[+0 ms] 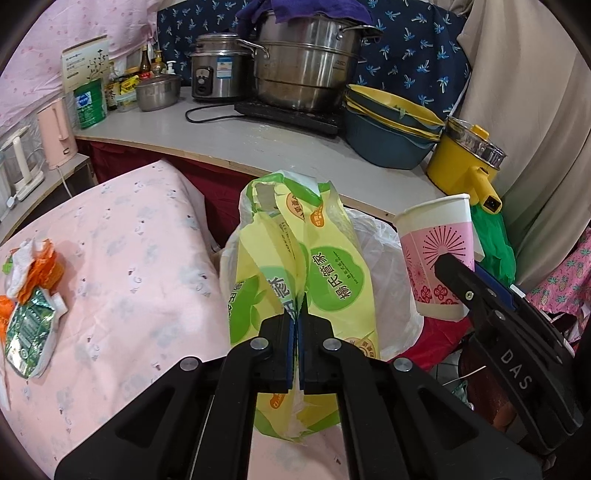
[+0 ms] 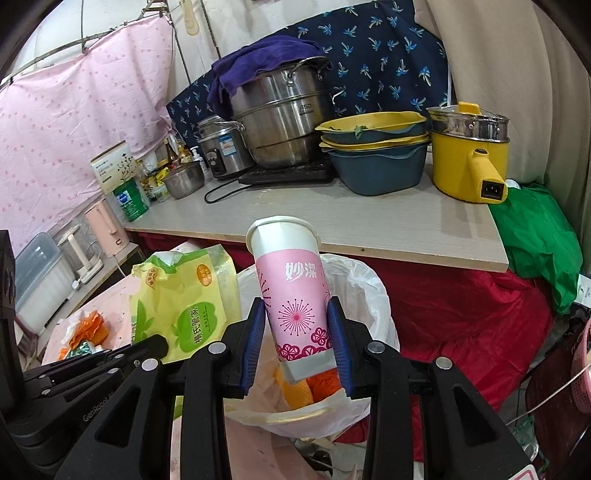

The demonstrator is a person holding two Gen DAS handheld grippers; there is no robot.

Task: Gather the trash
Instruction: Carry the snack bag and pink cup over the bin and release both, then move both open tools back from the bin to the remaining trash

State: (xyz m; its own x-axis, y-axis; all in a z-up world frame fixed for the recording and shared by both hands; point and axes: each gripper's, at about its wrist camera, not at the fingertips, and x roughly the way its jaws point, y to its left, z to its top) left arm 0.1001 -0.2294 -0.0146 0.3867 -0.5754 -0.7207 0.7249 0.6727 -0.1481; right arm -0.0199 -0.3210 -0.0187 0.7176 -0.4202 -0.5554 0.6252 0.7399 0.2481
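shelf edge (image 2: 332,242) just beyond bin bag (image 2: 373,291)

Bin liner (image 2: 373,295) contents mostly hidden behind paper cup (image 2: 295,291) at frame centre. Steamer pot (image 1: 306,70) top covered by purple towel (image 1: 306,9), cut off at upper edge. Bottle labels (image 1: 127,86), upper left, too small to read.

Crumpled yellow-green wrapper (image 1: 295,266) held up beside the white-lined trash bin (image 2: 373,291), pink paper cup (image 2: 291,295) tilted above it, orange scraps inside.
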